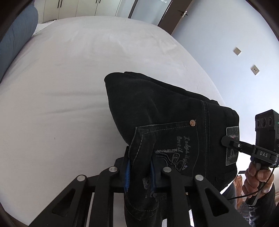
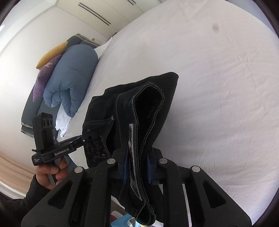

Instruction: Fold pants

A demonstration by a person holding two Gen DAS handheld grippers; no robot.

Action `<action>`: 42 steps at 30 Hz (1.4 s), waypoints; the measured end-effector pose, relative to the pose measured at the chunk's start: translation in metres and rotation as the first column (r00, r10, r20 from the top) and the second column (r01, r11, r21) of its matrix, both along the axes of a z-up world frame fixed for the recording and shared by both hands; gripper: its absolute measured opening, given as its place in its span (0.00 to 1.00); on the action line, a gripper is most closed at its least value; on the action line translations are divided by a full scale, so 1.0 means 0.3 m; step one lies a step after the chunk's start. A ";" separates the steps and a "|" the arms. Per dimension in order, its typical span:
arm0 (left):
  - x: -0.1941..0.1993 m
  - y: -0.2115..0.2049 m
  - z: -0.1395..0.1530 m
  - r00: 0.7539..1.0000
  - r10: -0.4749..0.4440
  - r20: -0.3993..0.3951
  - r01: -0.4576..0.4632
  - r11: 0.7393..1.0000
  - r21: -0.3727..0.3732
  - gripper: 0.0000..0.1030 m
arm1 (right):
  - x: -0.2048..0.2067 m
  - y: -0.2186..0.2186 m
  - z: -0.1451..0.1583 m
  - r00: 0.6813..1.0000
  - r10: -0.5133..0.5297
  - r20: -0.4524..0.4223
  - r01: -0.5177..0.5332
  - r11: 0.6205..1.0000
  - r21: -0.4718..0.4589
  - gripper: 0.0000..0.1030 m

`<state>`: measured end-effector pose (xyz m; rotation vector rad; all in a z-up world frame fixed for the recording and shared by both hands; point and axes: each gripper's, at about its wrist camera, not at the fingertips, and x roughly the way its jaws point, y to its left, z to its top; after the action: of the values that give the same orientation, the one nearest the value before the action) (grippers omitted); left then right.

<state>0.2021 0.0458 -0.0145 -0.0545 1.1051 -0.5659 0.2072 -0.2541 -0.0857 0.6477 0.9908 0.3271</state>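
The black jeans [image 1: 167, 111] are held up over the white bed [image 1: 66, 83], folded into a thick bundle with an embroidered back pocket facing the left wrist view. My left gripper [image 1: 139, 172] is shut on the pocket edge of the jeans between its blue pads. My right gripper [image 2: 136, 167] is shut on the waistband end of the jeans [image 2: 148, 108], several layers thick. It shows in the left wrist view [image 1: 226, 140] clamped at the waistband label. The left gripper also shows in the right wrist view [image 2: 92, 135], gripping the pocket side.
A rolled blue duvet [image 2: 73, 76] with purple and yellow pillows [image 2: 47, 69] lies at the head of the bed. The white sheet [image 2: 218, 87] spreads wide beyond the jeans. Wardrobe doors [image 1: 78, 7] and a wall with sockets [image 1: 237, 51] stand behind.
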 end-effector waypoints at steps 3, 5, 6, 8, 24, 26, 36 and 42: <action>0.077 -0.045 0.043 0.999 -0.012 0.036 0.011 1.000 0.007 0.18 | 0.085 -0.060 0.035 1.000 -0.002 0.018 0.002 1.000 -0.003 0.14; 0.129 -0.085 0.050 0.998 -0.026 0.056 0.025 0.999 0.022 0.18 | 0.153 -0.108 0.038 1.000 -0.012 0.018 0.012 1.000 0.002 0.14; 0.167 -0.103 0.049 0.998 -0.031 0.060 0.030 0.999 0.031 0.18 | 0.182 -0.132 0.035 1.000 -0.019 0.016 0.019 1.000 0.004 0.14; 0.227 -0.143 0.022 0.997 -0.040 0.064 0.037 0.998 0.055 0.19 | 0.260 -0.194 0.021 0.999 -0.039 0.005 0.039 0.999 0.018 0.14; 0.354 -0.171 -0.226 0.998 0.023 0.054 -0.030 0.992 0.123 0.55 | 0.392 -0.438 -0.325 0.988 -0.120 -0.099 0.126 0.990 0.058 0.23; 0.334 -0.144 -0.204 0.997 0.025 0.074 -0.033 0.994 0.104 0.55 | 0.379 -0.444 -0.316 0.985 -0.136 -0.106 0.144 0.987 0.075 0.28; 0.007 -0.134 0.031 0.872 0.043 0.487 -0.121 0.984 0.128 1.00 | 0.057 -0.343 -0.025 0.961 -0.262 0.082 0.274 0.938 -0.212 0.52; -0.239 -0.055 0.189 0.749 0.152 0.645 -0.302 0.944 0.129 1.00 | -0.221 -0.165 0.171 0.914 -0.326 0.241 0.400 0.824 -0.401 0.57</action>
<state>0.1305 0.0293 0.0421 0.1883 0.4805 -0.1955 0.1408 -0.3036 -0.0343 0.3705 0.7272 -0.1870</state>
